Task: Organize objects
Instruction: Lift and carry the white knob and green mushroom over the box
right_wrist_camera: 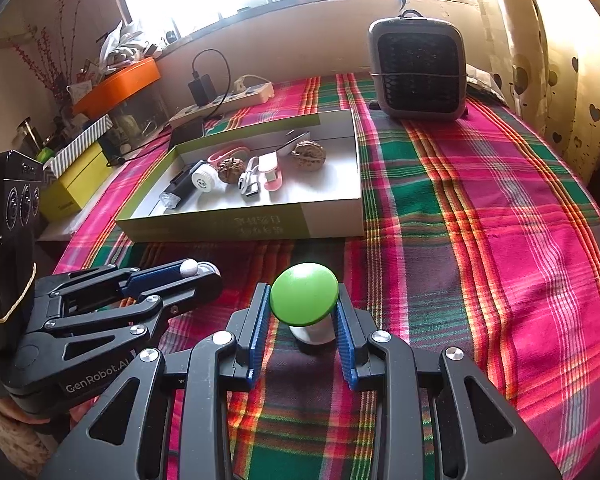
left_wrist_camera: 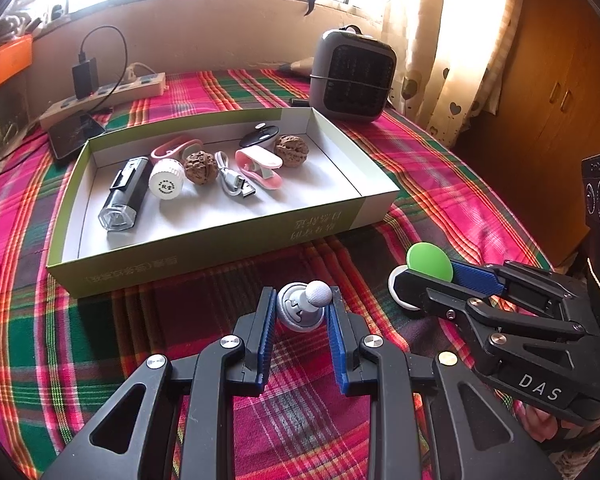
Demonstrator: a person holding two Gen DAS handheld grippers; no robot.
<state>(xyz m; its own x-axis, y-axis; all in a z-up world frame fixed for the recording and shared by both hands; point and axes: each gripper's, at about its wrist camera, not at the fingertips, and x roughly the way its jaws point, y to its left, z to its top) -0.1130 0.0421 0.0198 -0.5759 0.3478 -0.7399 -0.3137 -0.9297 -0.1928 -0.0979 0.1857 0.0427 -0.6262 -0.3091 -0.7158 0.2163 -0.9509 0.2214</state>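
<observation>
My left gripper [left_wrist_camera: 301, 307] is shut on a grey round holder with a white ball knob [left_wrist_camera: 302, 308], just above the plaid cloth in front of the box. My right gripper [right_wrist_camera: 304, 312] is shut on a green-capped white knob [right_wrist_camera: 304, 294]; it also shows in the left wrist view [left_wrist_camera: 428, 262]. The open green-and-white box [left_wrist_camera: 374, 196] lies ahead of both and holds a black flashlight [left_wrist_camera: 124, 194], a white cap [left_wrist_camera: 166, 180], two walnuts [left_wrist_camera: 200, 167], a USB cable [left_wrist_camera: 236, 182], a pink clip [left_wrist_camera: 260, 168] and a black oval object [left_wrist_camera: 260, 135].
A grey heater [left_wrist_camera: 354, 76] stands behind the box at the right. A power strip with a black charger [left_wrist_camera: 100, 90] and a phone [left_wrist_camera: 74, 136] lie at the back left. An orange tray [right_wrist_camera: 118, 82] and yellow box [right_wrist_camera: 76, 182] sit left of the table.
</observation>
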